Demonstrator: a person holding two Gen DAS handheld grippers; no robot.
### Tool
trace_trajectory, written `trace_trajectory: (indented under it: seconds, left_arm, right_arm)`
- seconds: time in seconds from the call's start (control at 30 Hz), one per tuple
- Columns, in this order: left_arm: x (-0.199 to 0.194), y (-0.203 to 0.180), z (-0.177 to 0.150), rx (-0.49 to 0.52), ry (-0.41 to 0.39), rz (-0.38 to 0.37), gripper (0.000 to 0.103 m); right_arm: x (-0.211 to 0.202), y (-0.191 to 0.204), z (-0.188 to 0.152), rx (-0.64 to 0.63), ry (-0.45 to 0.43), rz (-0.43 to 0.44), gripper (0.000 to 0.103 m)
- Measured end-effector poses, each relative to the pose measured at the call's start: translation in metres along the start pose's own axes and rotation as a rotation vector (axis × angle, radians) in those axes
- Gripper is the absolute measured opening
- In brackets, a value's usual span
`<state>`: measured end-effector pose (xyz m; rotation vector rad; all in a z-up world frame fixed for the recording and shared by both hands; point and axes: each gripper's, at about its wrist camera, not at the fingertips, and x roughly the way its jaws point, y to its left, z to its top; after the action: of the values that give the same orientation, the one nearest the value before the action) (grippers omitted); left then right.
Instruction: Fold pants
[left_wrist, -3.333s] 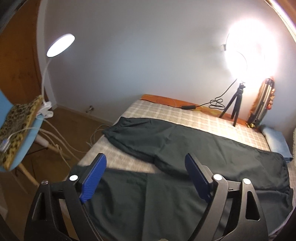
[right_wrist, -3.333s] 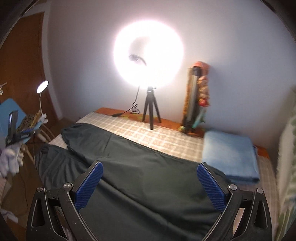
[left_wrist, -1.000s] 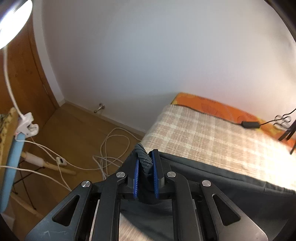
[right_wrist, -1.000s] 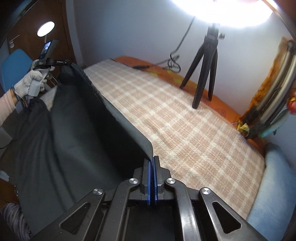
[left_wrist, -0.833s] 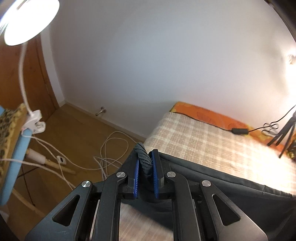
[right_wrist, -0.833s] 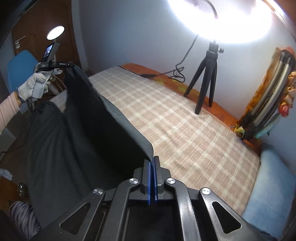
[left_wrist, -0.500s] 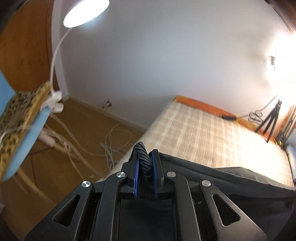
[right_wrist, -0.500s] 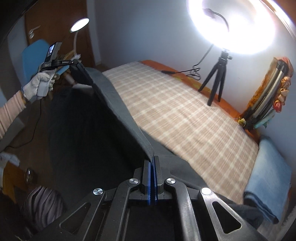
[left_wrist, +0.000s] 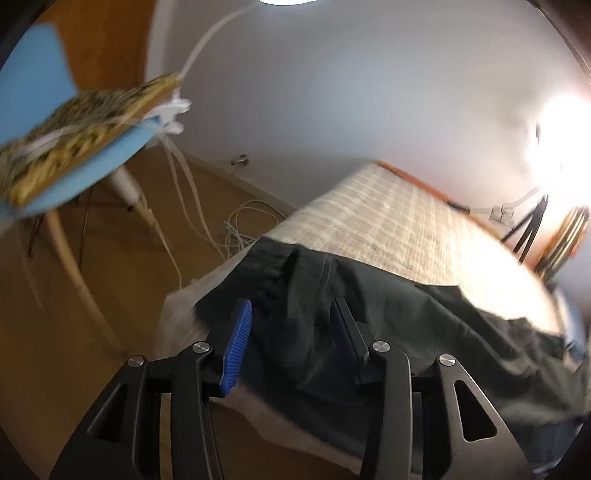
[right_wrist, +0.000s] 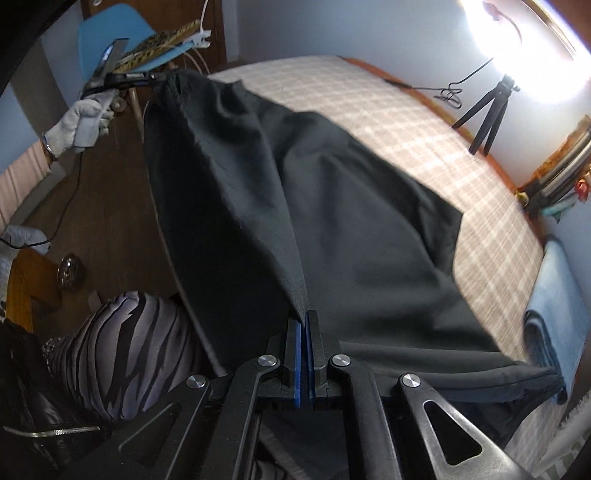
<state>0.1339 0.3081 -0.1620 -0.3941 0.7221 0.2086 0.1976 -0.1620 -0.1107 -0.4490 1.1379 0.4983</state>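
Left gripper is open wide w/ the dark pants bunched right btwn its fingers. Right gripper pinches a fold. Pants' long axis runs along the plaid bed, near edge.

2 wrist fisheyes close over the bed, both sharing the pants.

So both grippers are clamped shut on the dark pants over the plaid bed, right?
Not quite. Only the right gripper is shut on the pants. The left wrist view shows the left gripper with jaws apart, the pants lying on the plaid bed.
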Motion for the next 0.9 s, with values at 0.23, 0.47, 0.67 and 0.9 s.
trace_trajectory:
  seconds: [0.23, 0.47, 0.67, 0.9]
  left_arm:
    - [-0.007, 0.03, -0.014, -0.167, 0.026, -0.099, 0.043]
    - [0.018, 0.014, -0.02, -0.15, 0.126, -0.031, 0.053]
    - [0.015, 0.005, -0.032, -0.125, 0.09, 0.058, 0.008]
    - [0.006, 0.0, -0.011, -0.039, 0.015, 0.137, 0.0]
  right_arm:
    - [0.001, 0.004, -0.002, 0.01, -0.013, -0.031, 0.0]
    - [-0.005, 0.008, 0.001, 0.035, -0.024, -0.048, 0.0]
    - [-0.003, 0.01, 0.001, 0.035, -0.015, -0.062, 0.0]
    - [-0.002, 0.009, 0.005, 0.049, -0.017, -0.072, 0.0]
